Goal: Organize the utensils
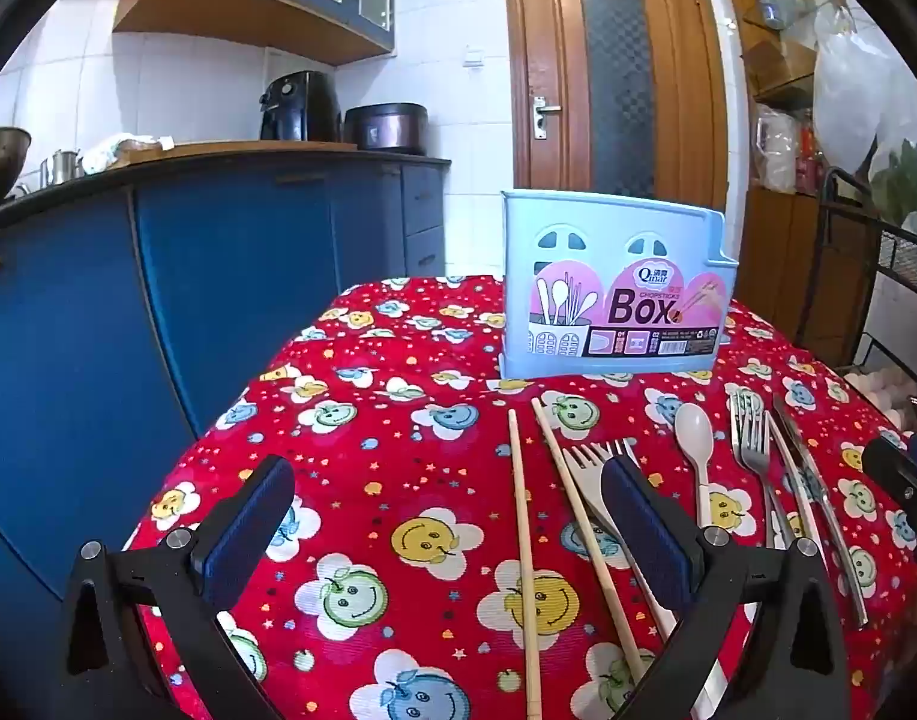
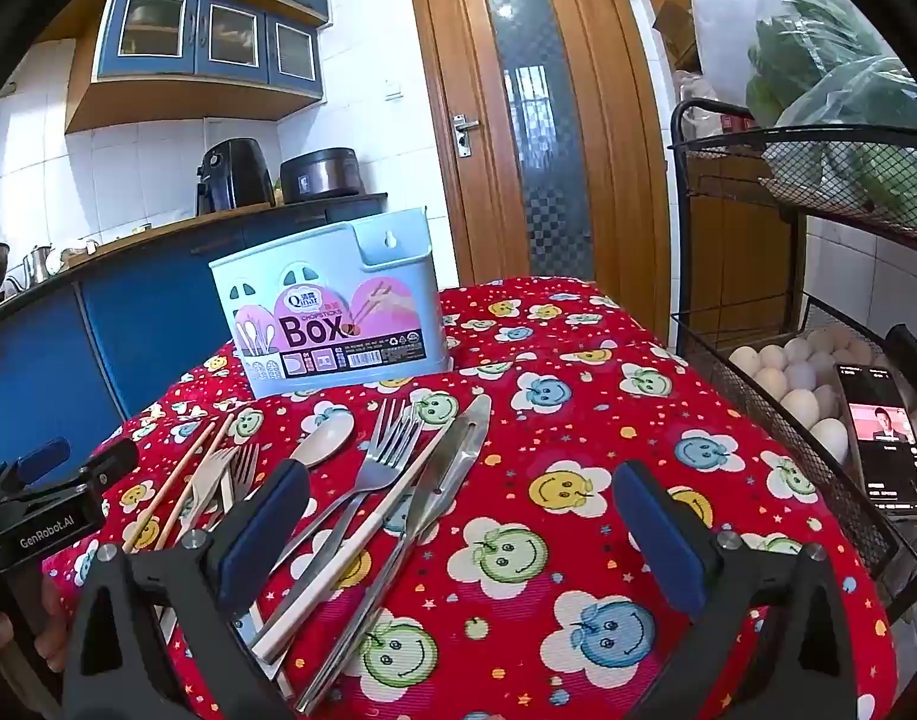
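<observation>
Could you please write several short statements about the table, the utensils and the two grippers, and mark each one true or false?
1. The blue utensil box stands upright on the tablecloth. True.
2. The chopsticks are already inside the box. False: they lie on the cloth in front of it.
3. The left gripper has its jaws wide open and holds nothing. True.
4. The right gripper is shut on a metal fork. False: its jaws are open and empty.
5. A white spoon lies between the chopsticks and the metal forks. True.
6. The door stands open. False: it is closed.
</observation>
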